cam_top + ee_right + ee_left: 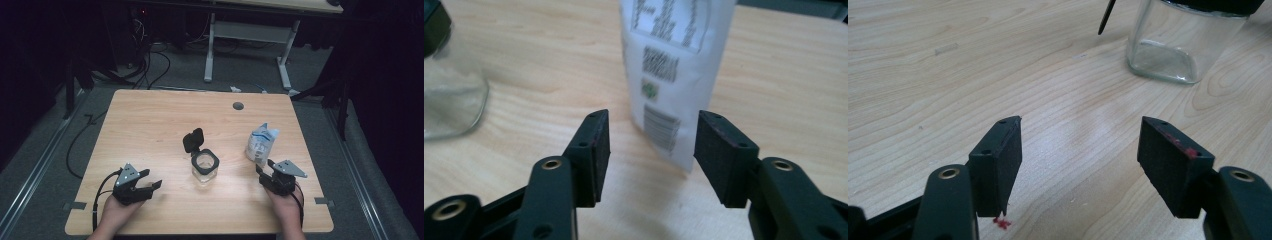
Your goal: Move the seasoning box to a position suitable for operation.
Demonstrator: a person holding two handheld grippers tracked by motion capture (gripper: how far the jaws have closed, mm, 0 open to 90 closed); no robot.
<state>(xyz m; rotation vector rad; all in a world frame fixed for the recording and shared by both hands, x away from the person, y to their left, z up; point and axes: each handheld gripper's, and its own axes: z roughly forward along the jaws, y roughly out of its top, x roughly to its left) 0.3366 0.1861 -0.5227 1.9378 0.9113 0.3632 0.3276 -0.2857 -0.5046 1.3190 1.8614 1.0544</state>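
In the left gripper view the clear square glass jar [1168, 47] stands ahead of the jaws and off to their right, well apart from them, its top cut off by the frame so that only a strip of the black collar shows; a thin dark edge beside it is too partial to identify there. The left gripper [1080, 150] has its jaws wide with nothing but bare light wooden bench [948, 75] between them. In the right gripper view the white plastic pouch with printed labels [669, 75] stands just ahead of the gap between the jaws, not touching either pad; its top is cut off and its print is too blurred to read. The right gripper [651, 150] also holds its jaws wide and empty, with the jar's curved base partly in frame to their left. From the high view: one jar with its black hinged lid [193, 139] flipped up, one pouch, two grippers.
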